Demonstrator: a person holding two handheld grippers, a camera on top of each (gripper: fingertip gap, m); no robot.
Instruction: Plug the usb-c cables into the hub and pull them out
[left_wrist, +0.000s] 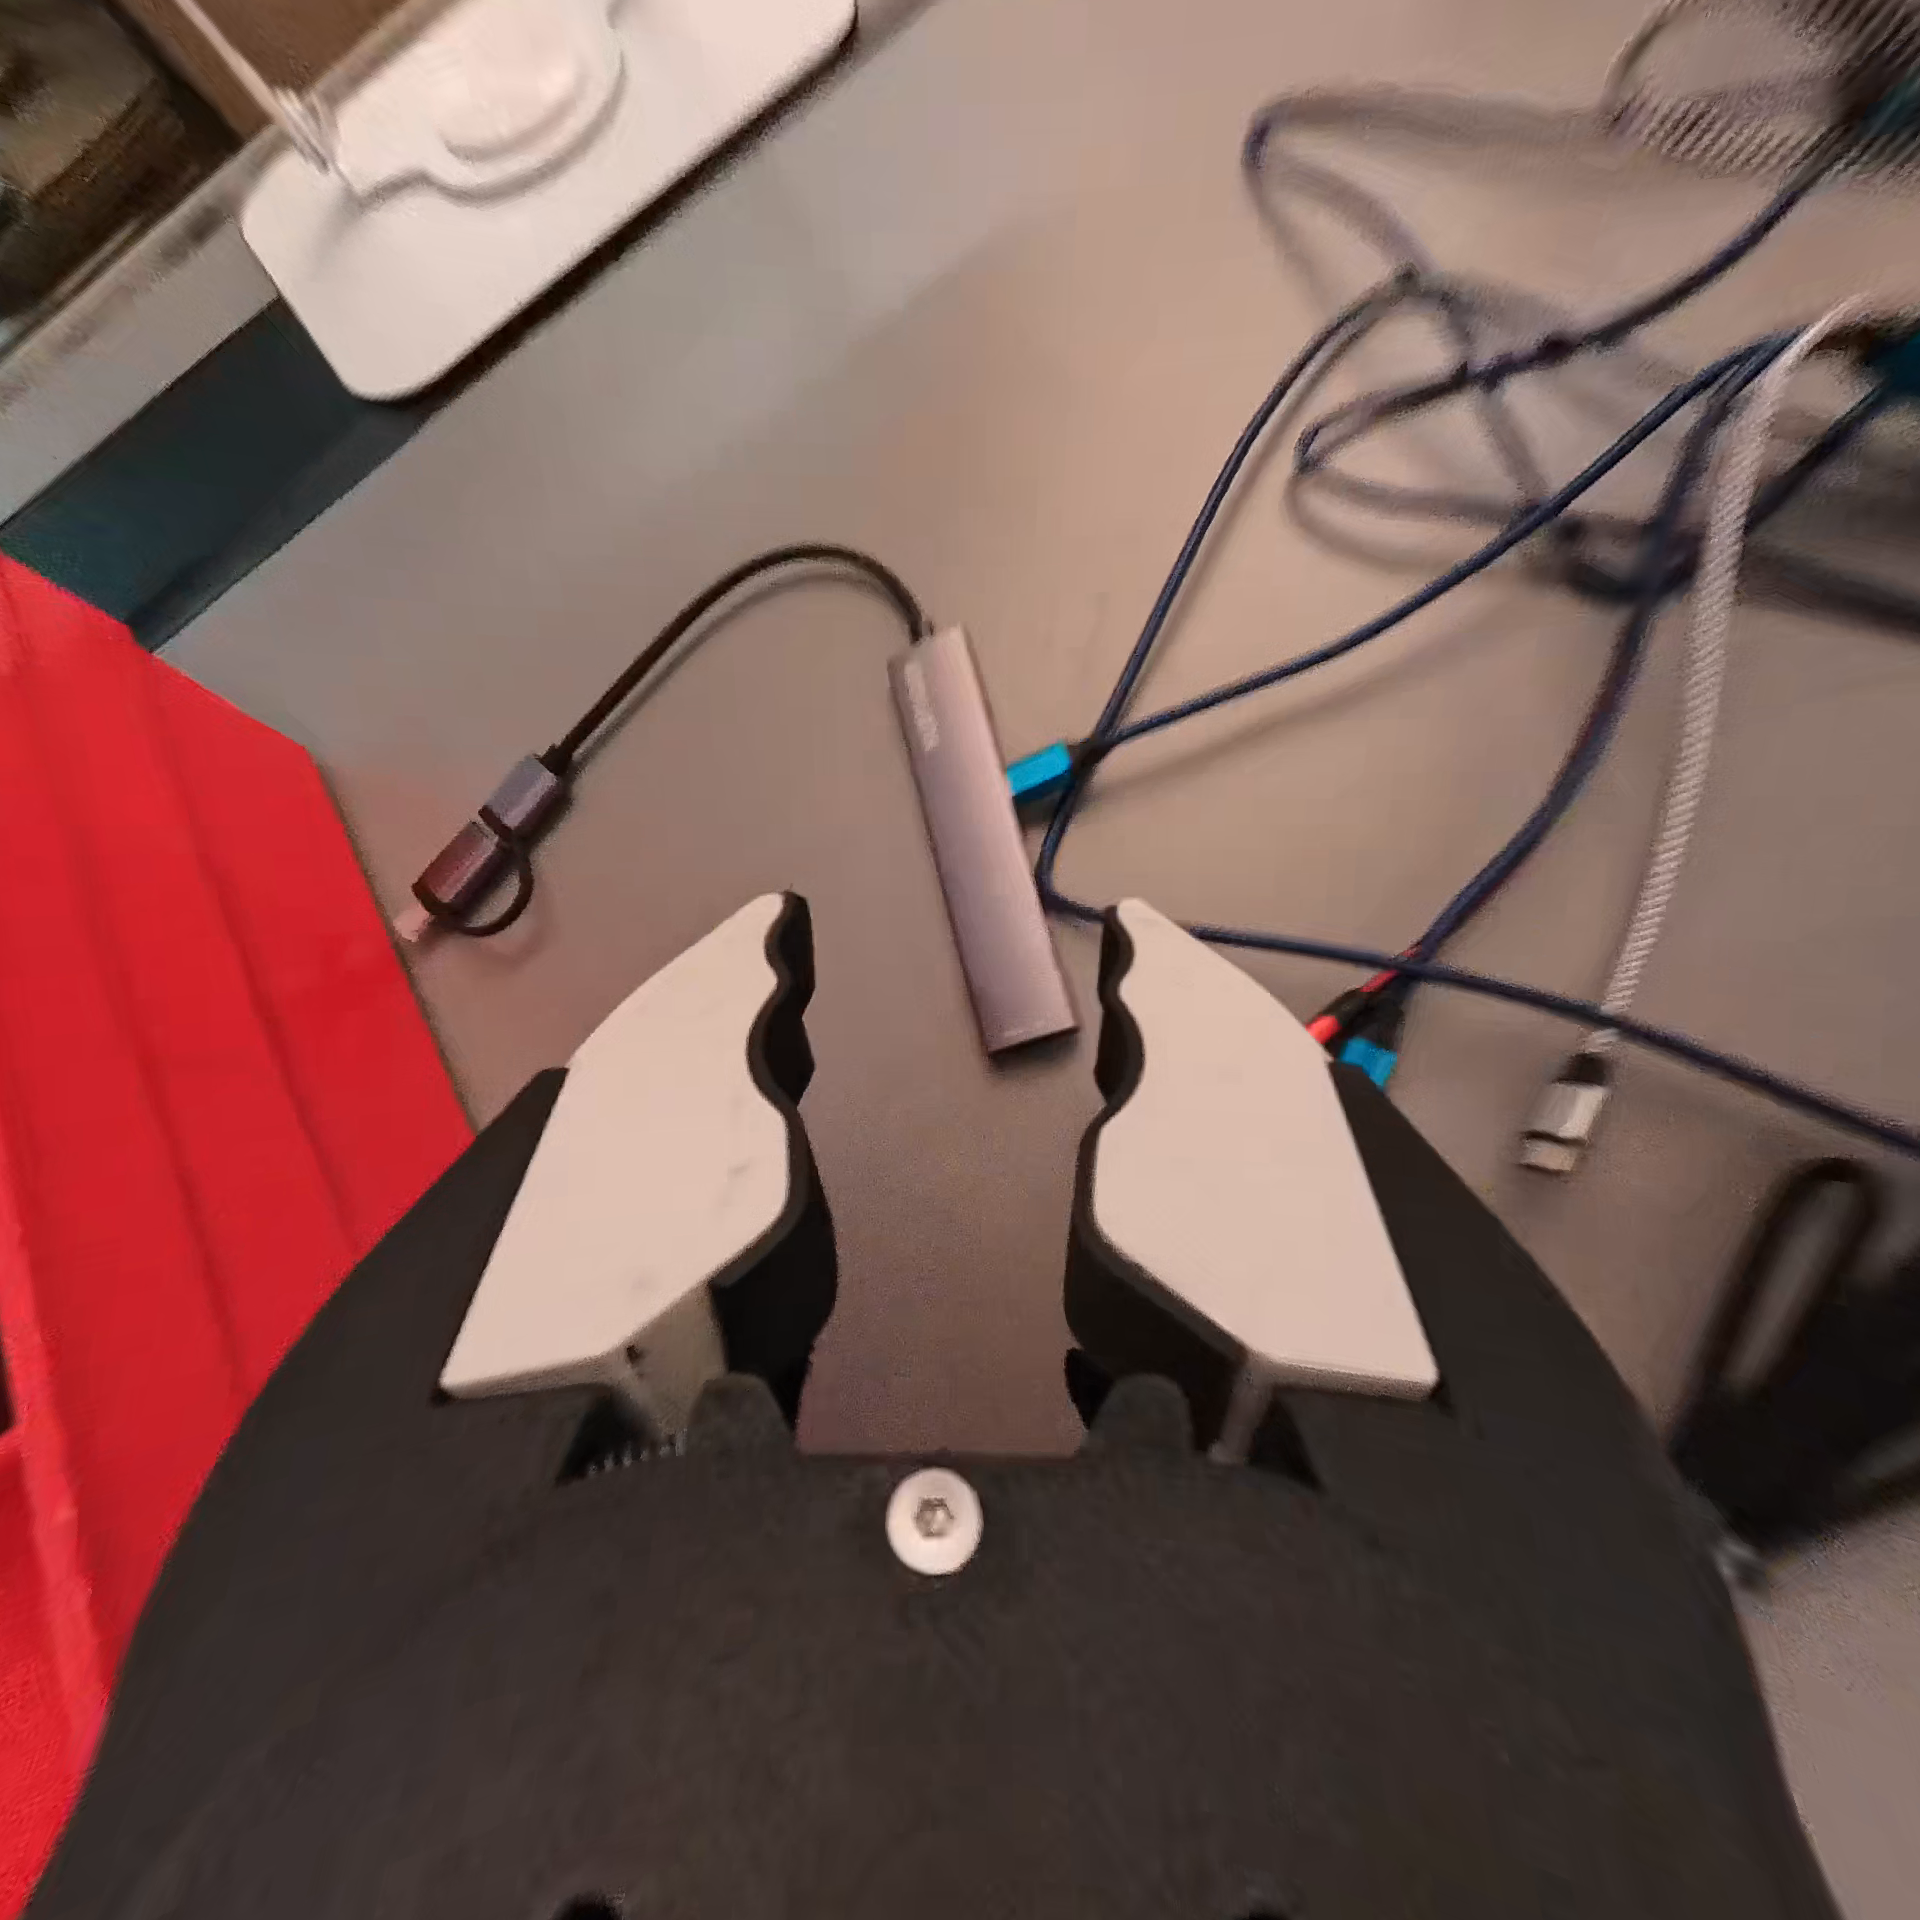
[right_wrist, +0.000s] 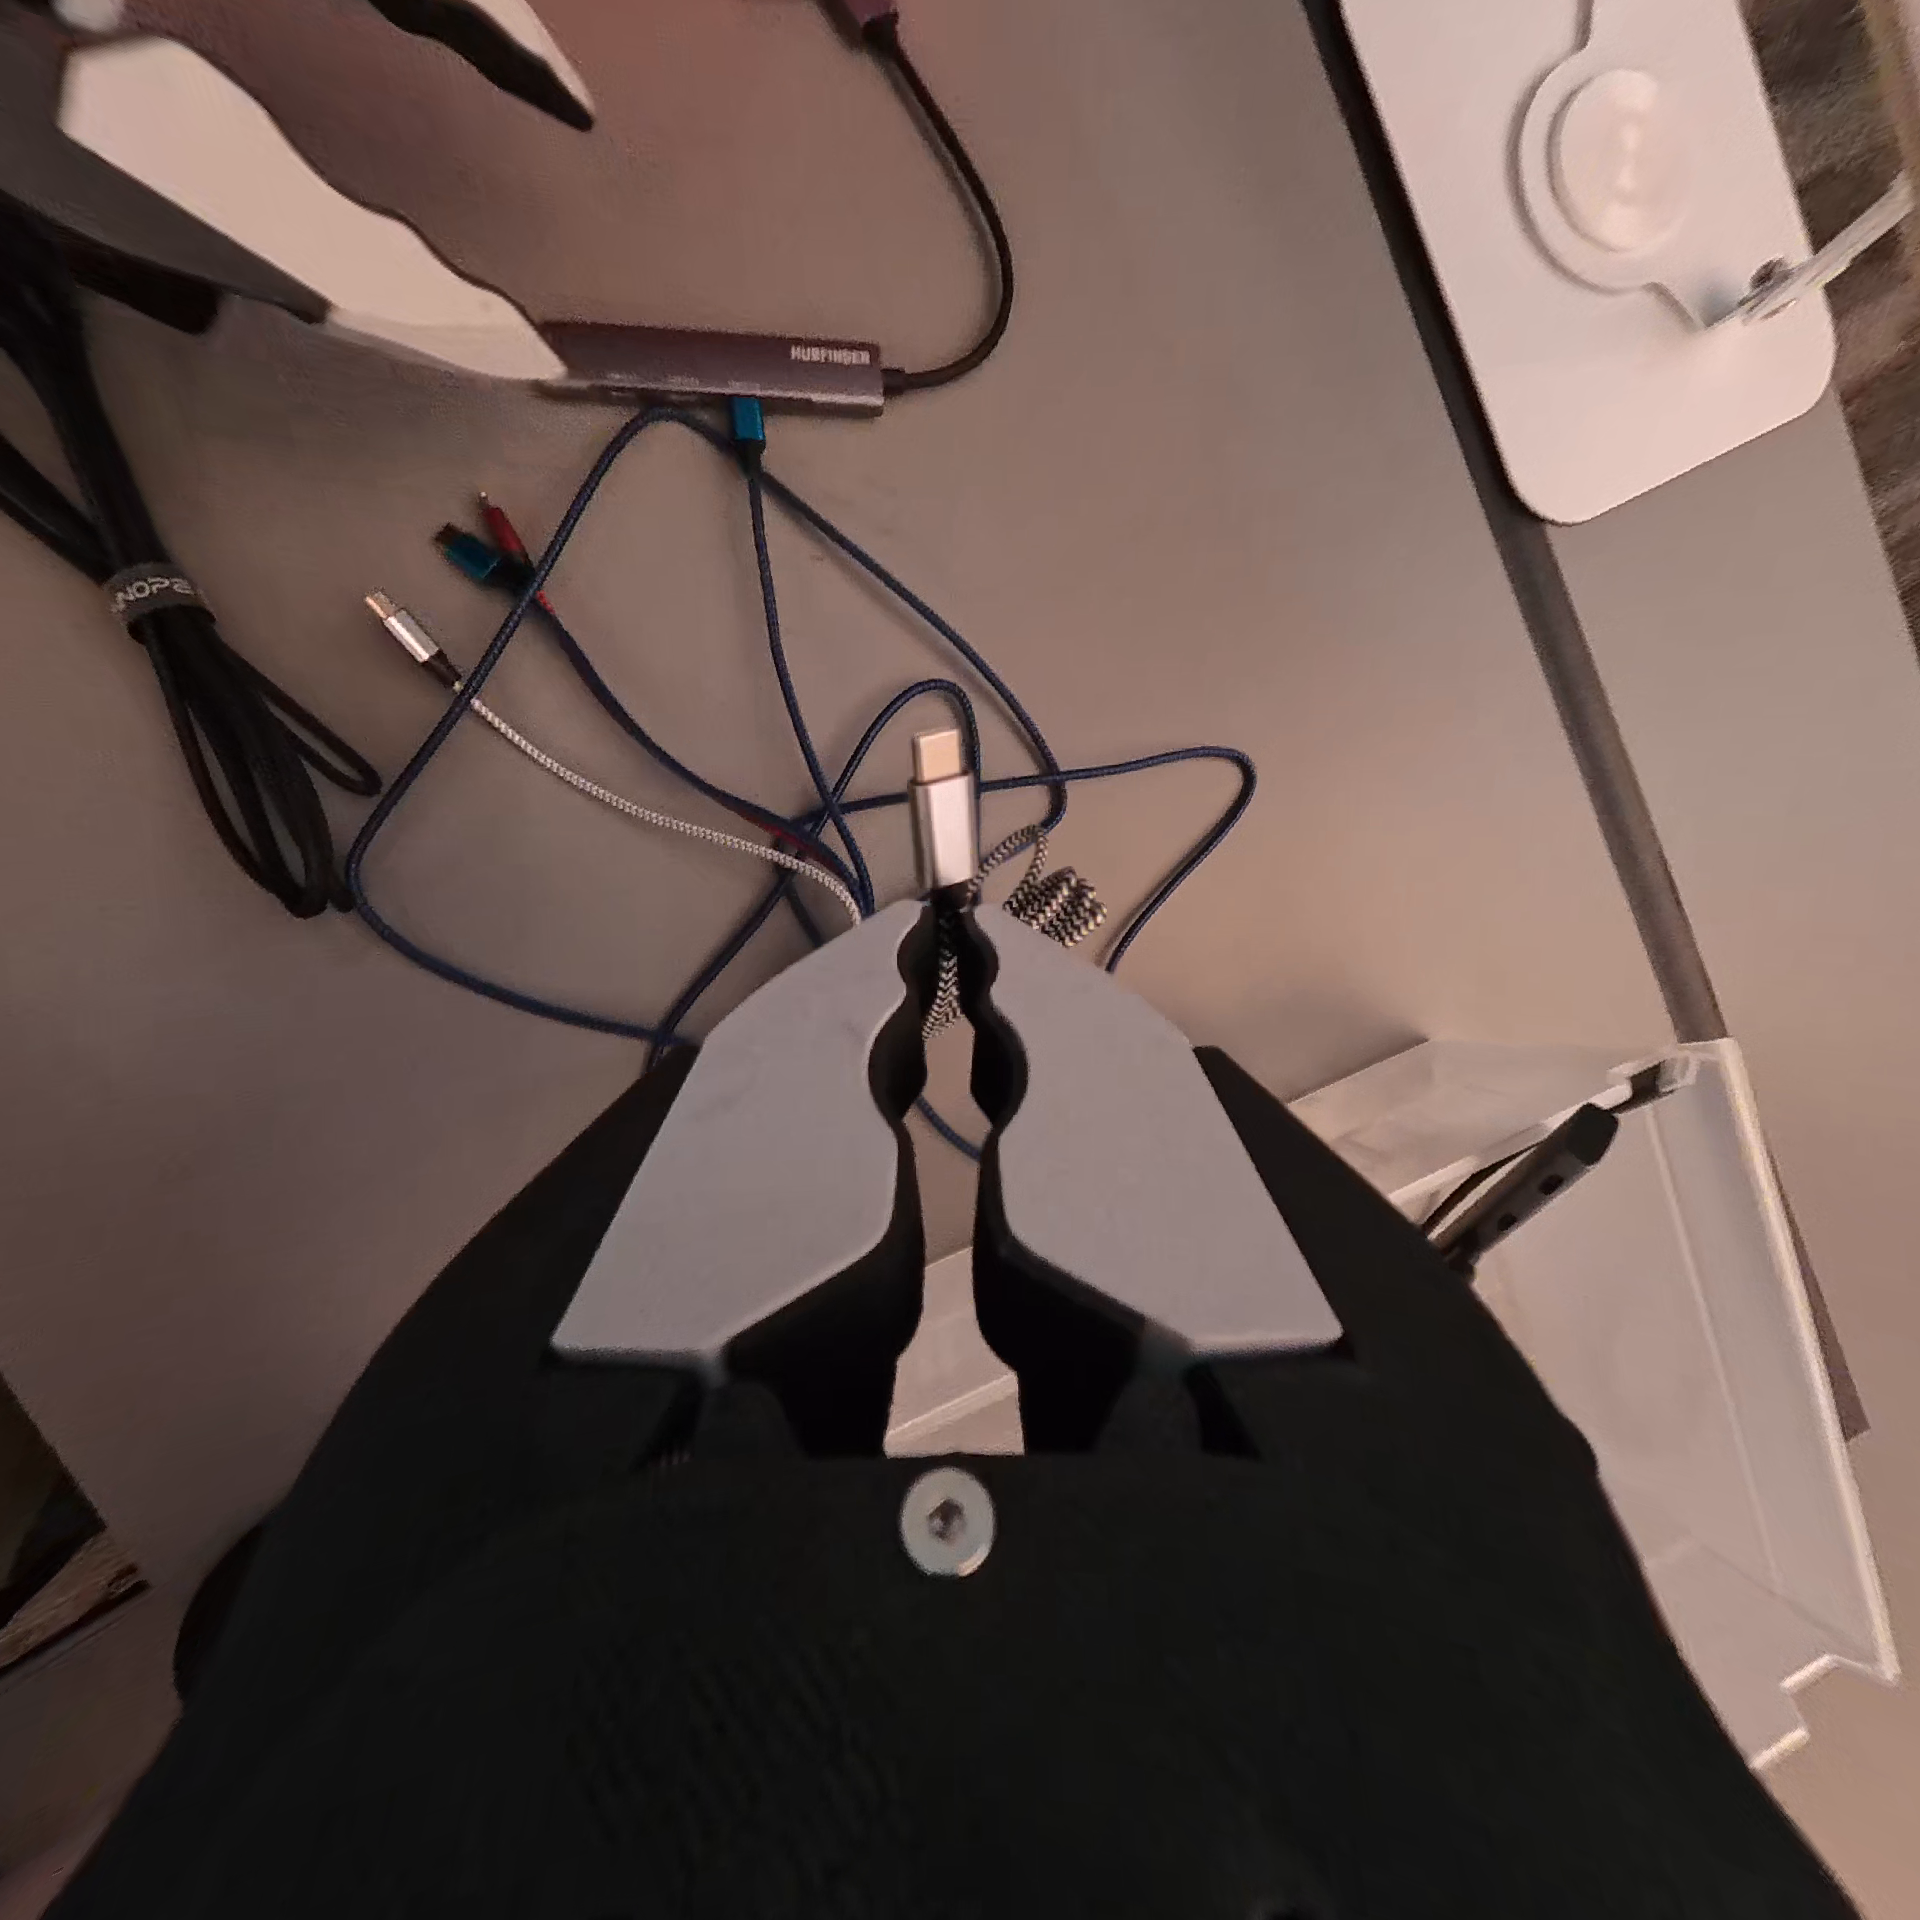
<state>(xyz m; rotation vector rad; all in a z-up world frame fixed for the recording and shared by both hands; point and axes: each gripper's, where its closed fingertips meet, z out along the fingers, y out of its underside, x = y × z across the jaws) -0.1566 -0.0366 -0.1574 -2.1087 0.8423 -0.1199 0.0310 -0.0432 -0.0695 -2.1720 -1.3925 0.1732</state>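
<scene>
On the grey worktop (left_wrist: 727, 540): slim grey metal bar-shaped hub (left_wrist: 977, 852), lying flat, short black lead curving off its far end to a grey-and-dark adapter plug (left_wrist: 488, 852) near a red fabric sheet (left_wrist: 156, 987). Blue-shelled plug (left_wrist: 1039, 774) of a dark blue braided cable seated in the hub's long side. Left gripper (left_wrist: 951, 971) above the hub's near end, jaws spread wide, nothing between them, hub end lying in the gap. Right gripper (right_wrist: 951, 914) closed on the white-and-black braided cable (right_wrist: 940, 997) just behind its silver usb-c plug (right_wrist: 935, 810), plug projecting forward beyond the tips, clear of the hub and well short of it. Loose beside the hub: second silver plug (right_wrist: 400, 629), small red and blue plugs (right_wrist: 483, 545). White flat stand base (right_wrist: 1579, 239) at the worktop's far edge.
</scene>
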